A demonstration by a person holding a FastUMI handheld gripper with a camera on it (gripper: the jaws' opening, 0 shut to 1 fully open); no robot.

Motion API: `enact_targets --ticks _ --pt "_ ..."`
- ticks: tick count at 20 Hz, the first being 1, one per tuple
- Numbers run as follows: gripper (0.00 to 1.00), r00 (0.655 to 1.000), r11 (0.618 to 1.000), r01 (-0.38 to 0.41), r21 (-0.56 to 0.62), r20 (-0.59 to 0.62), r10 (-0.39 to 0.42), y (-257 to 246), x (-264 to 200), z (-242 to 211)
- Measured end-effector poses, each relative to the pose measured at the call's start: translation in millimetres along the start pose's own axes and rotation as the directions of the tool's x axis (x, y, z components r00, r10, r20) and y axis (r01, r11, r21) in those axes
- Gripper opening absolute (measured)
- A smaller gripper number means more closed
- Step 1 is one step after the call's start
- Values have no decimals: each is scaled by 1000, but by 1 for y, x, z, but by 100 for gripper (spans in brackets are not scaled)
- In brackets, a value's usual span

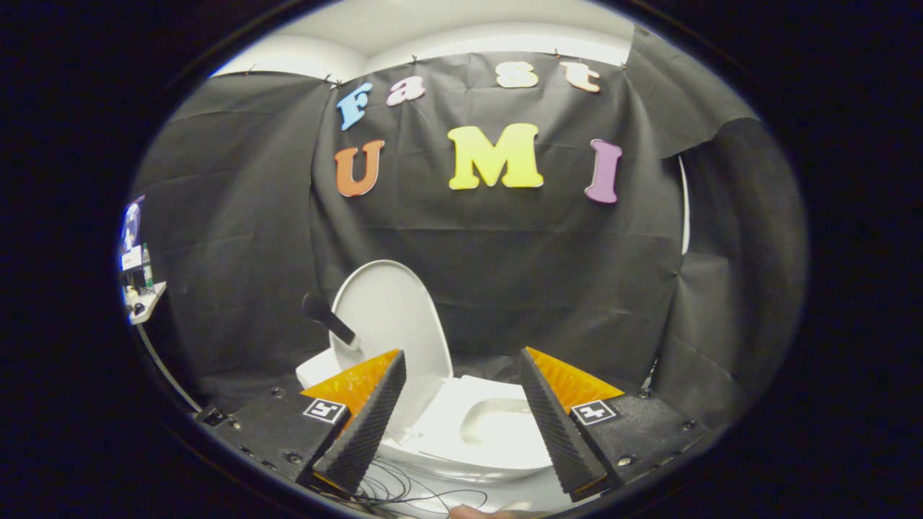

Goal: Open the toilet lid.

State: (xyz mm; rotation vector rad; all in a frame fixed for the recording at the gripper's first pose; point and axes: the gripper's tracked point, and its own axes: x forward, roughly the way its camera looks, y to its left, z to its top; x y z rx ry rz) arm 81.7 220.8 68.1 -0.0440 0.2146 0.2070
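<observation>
A white toilet (497, 432) stands low ahead of me against the black cloth wall. Its oval lid (393, 324) stands raised upright over the left side of the bowl, leaning back toward the wall. The seat ring and the bowl opening (497, 422) lie uncovered between my fingers. My gripper (461, 364) is open, its two fingers spread wide on either side of the bowl, with nothing between them. My left fingertip sits in front of the lid's lower edge without pressing on it.
A dark handle-like rod (328, 317) sticks out beside the lid's left edge. Thin black cables (404, 490) lie on the floor in front of the toilet. A small shelf with bottles (144, 288) sits far left. Black cloth walls close in around.
</observation>
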Motion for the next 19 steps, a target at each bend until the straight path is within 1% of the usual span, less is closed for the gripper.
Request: enact_targets --ticks 5,7,12,14,17,19 --pt "99 997 996 42 80 68 -48 -53 -36 -10" --pt "99 993 994 61 95 93 -70 -71 -47 -17" --pt "99 976 986 142 84 154 -154 -121 -78 -51" --pt "100 971 978 174 114 147 -190 -138 -91 -75" --pt "99 961 976 165 144 201 -192 -152 -119 -90" --pt "99 940 976 152 158 280 -192 -159 -131 -80"
